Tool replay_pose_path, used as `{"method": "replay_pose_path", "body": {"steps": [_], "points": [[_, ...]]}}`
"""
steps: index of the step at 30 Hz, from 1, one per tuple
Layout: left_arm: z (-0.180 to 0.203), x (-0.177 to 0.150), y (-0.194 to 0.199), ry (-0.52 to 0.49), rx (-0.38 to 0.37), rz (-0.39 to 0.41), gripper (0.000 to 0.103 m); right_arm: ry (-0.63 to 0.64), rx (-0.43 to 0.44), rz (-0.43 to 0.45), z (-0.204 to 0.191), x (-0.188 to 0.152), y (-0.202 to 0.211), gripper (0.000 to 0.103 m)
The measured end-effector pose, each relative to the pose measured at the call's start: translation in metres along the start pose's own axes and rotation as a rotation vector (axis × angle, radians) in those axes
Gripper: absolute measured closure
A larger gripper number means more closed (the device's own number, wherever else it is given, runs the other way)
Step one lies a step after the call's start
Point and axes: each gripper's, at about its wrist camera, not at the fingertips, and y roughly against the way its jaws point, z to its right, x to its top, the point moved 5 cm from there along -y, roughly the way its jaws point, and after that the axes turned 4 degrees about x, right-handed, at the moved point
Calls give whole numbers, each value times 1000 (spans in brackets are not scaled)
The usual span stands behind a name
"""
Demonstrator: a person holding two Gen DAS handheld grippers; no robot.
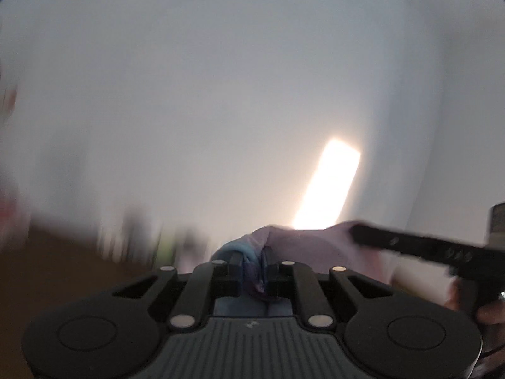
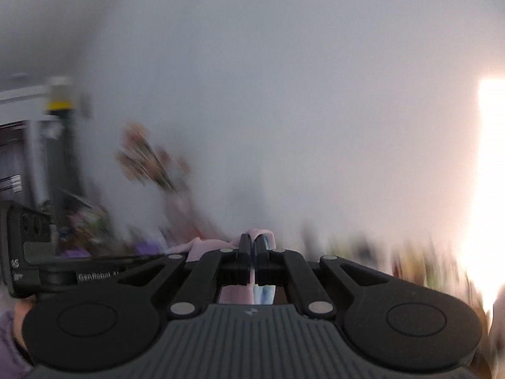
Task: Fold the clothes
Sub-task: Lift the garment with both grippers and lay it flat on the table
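A pink and blue garment (image 1: 300, 243) is bunched between the fingers of my left gripper (image 1: 252, 257), which is shut on its blue-purple edge. The cloth stretches rightward toward my right gripper (image 1: 410, 246), seen as a dark bar at the right of the left wrist view. In the right wrist view my right gripper (image 2: 252, 243) is shut on a thin pink fold of the same garment (image 2: 205, 246). The other gripper's body (image 2: 31, 252) shows at the left edge there. Both views are heavily blurred by motion.
A pale wall fills most of both views, with a bright light patch (image 1: 328, 183). Blurred brown surface (image 1: 47, 268) at the lower left. Smeared colourful objects (image 2: 145, 154) and a dark shelf-like unit (image 2: 31, 158) stand at the left of the right wrist view.
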Motion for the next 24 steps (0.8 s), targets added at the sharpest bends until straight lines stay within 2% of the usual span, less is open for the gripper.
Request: {"method": "replay_pose_path", "body": {"steps": [1, 2, 4, 6, 7, 8, 9, 10, 13, 15, 17, 18, 19, 21, 22, 23, 24], "points": [[-7, -35, -17, -39, 39, -85, 80, 2, -66, -116, 12, -45, -16, 94], [-15, -66, -28, -88, 101, -170, 69, 4, -131, -226, 23, -88, -30, 87], [-38, -119, -29, -129, 239, -300, 66, -22, -240, -324, 38, -154, -26, 84], [-62, -155, -11, -47, 285, -329, 59, -107, -178, -336, 40, -198, -6, 74], [-66, -169, 5, 54, 262, -319, 40, -139, -144, -334, 38, -211, 5, 58], [-64, -179, 16, 136, 224, -330, 24, -170, -110, -332, 36, -223, 17, 49], [-59, -190, 25, 191, 173, -348, 23, -198, -77, -329, 34, -235, 28, 47], [-47, -198, 28, 177, 115, -370, 23, -193, -61, -323, 32, -243, 31, 44], [-8, -202, 31, 24, 75, -373, 22, -107, -84, -370, 17, -260, 18, 42], [10, -212, 21, -101, 140, -370, 22, -49, -132, -400, 13, -271, 4, 44], [18, -222, 19, -174, 230, -384, 22, -10, -159, -400, 12, -273, 5, 44], [21, -224, 21, -192, 236, -378, 22, 1, -157, -393, 12, -271, 1, 44], [23, -226, 24, -210, 242, -372, 23, 3, -149, -391, 13, -276, -1, 45], [24, -233, 18, -254, 271, -378, 32, 12, -140, -376, 13, -280, -4, 52], [24, -237, 13, -278, 291, -385, 55, 19, -136, -364, 12, -278, -2, 71], [22, -240, 9, -287, 305, -390, 87, 14, -125, -358, 12, -277, -2, 94], [21, -240, 10, -265, 309, -390, 98, -7, -113, -358, 12, -277, -2, 97]]}}
